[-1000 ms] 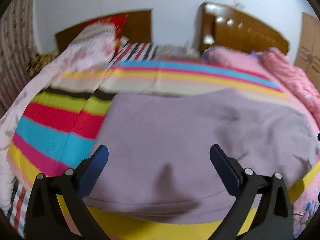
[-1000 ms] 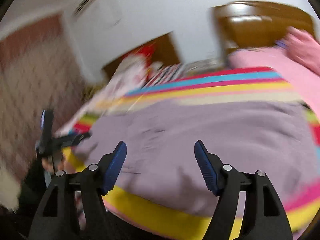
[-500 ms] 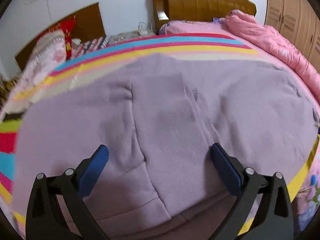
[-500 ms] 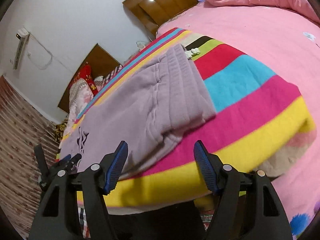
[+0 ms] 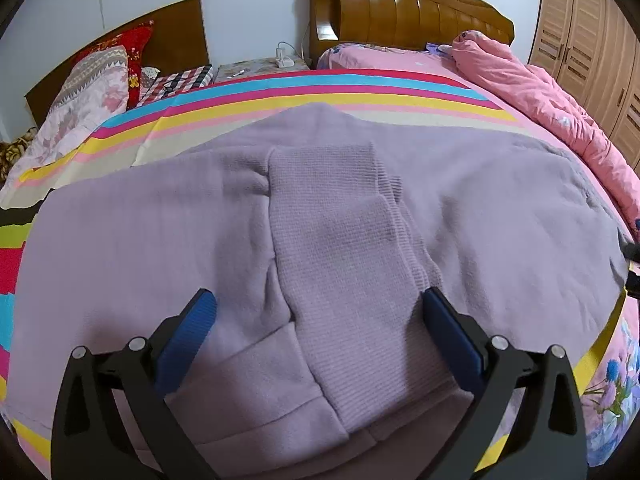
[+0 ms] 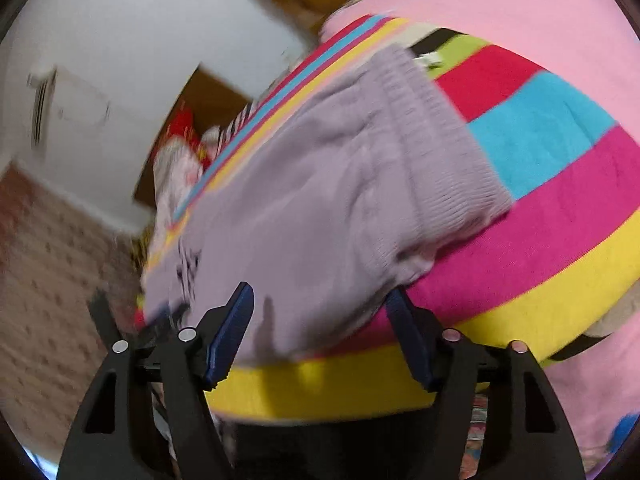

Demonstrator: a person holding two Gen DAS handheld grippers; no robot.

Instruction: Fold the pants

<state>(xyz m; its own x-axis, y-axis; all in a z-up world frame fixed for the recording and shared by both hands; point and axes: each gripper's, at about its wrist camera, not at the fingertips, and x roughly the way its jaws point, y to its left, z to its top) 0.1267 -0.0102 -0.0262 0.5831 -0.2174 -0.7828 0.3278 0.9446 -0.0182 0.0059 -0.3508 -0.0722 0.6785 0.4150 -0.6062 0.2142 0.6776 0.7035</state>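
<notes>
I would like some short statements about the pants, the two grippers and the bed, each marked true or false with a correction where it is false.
1. The pants are light purple. True.
2. The left gripper is shut on the cloth. False: its jaws stand wide open over a ribbed cuff.
3. The pants lie on a striped blanket. True.
4. The right gripper is shut. False: it is open, near the pants' edge.
5. The headboard is white metal. False: it is brown wood.
</notes>
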